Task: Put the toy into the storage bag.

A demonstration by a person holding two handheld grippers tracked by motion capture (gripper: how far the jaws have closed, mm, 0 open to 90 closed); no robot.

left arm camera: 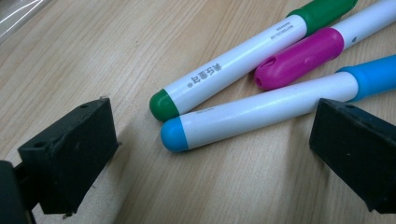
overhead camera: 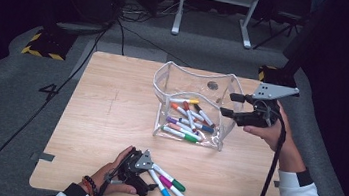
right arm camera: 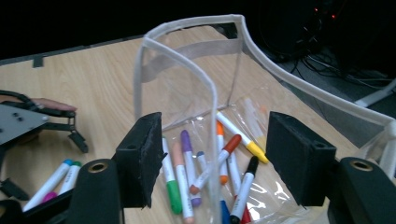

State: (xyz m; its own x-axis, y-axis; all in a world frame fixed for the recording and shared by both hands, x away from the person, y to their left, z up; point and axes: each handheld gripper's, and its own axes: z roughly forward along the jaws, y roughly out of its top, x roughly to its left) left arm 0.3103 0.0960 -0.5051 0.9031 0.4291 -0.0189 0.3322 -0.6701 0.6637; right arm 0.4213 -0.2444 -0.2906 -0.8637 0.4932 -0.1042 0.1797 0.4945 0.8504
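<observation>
Clear pouch point(overhead camera: 191, 87) — 3 markers point(overhead camera: 169, 183) outside

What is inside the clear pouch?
The clear pouch holds a loose pile of capped markers, with yellow, orange, purple, green, blue and black caps. They overlap, so the exact count and anything beneath them cannot be told.

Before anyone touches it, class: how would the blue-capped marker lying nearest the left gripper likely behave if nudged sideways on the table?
The blue-capped marker is a smooth round barrel lying flat on the bare wooden table, so it would probably roll. It looks like stiff, light plastic, unlikely to bend. Its glossy surface may slip between the fingers, and it would likely bump the green-capped marker beside it.
</observation>
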